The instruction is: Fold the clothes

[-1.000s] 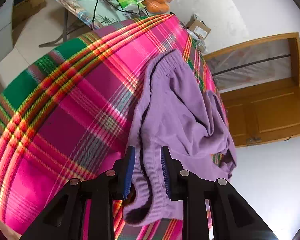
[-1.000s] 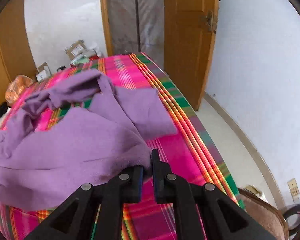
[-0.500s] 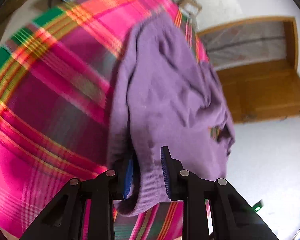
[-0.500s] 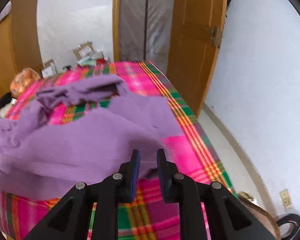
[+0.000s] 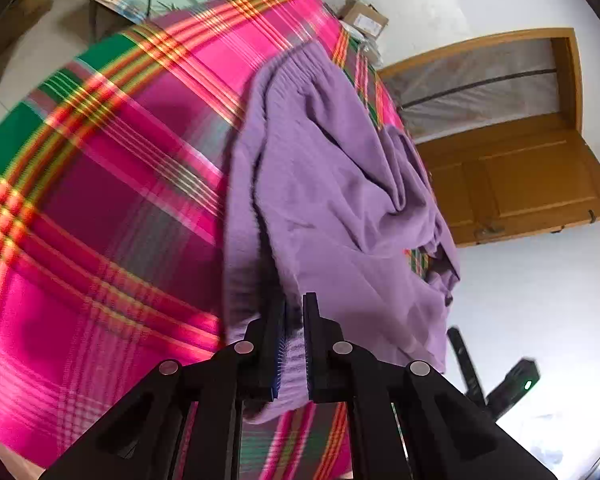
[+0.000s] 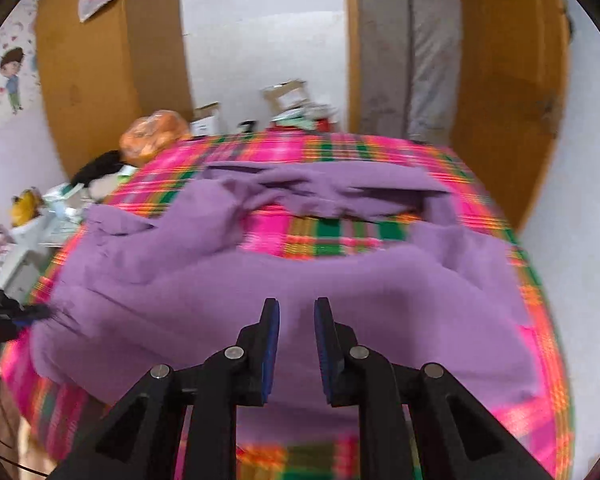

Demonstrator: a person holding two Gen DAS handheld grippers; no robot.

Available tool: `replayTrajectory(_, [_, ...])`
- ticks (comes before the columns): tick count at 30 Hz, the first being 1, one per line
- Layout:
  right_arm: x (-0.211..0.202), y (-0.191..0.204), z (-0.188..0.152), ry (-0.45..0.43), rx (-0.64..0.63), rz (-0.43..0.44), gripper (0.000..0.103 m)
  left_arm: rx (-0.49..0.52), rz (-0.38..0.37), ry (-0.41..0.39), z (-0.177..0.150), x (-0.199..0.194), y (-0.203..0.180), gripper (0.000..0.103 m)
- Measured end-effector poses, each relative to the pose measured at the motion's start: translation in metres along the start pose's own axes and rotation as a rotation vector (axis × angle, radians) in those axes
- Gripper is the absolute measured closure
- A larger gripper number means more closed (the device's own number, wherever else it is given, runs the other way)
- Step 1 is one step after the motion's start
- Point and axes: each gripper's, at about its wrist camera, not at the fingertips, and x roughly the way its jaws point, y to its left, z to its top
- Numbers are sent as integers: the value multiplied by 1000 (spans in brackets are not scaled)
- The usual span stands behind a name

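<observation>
The left gripper point(image 5: 294, 342) is clamped on the purple trousers' point(image 5: 332, 200) ribbed waistband, likely to anchor that end on the plaid bedspread point(image 5: 100, 200), while the right gripper point(image 6: 296, 340) hovers part-open, holding nothing.

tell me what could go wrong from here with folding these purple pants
1. Only the left hand-held gripper pinches the purple pants, at the waistband; the right hand-held gripper is open above the cloth, so a pull could drag the pants askew.
2. The legs lie bunched and twisted, so a fold now may trap wrinkles.
3. The pants sit near the edge of the plaid cloth and could slide off.
</observation>
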Motion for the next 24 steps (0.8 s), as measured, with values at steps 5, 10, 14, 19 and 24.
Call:
replayTrajectory(5, [43, 17, 36, 20, 19, 101, 65, -31, 11, -22, 12, -2, 8, 92])
replayTrajectory(10, [97, 28, 69, 68, 13, 181, 58, -65, 14, -42, 26, -2, 15, 89])
replayTrajectory(14, [138, 28, 81, 135, 34, 183, 51, -62, 15, -20, 38, 9, 10, 83])
replayTrajectory(19, [165, 28, 80, 201, 71, 228, 54, -65, 26, -1, 48, 22, 5, 82])
replayTrajectory(24, [159, 21, 82, 141, 98, 240, 93, -60, 37, 9, 55, 29, 2, 82])
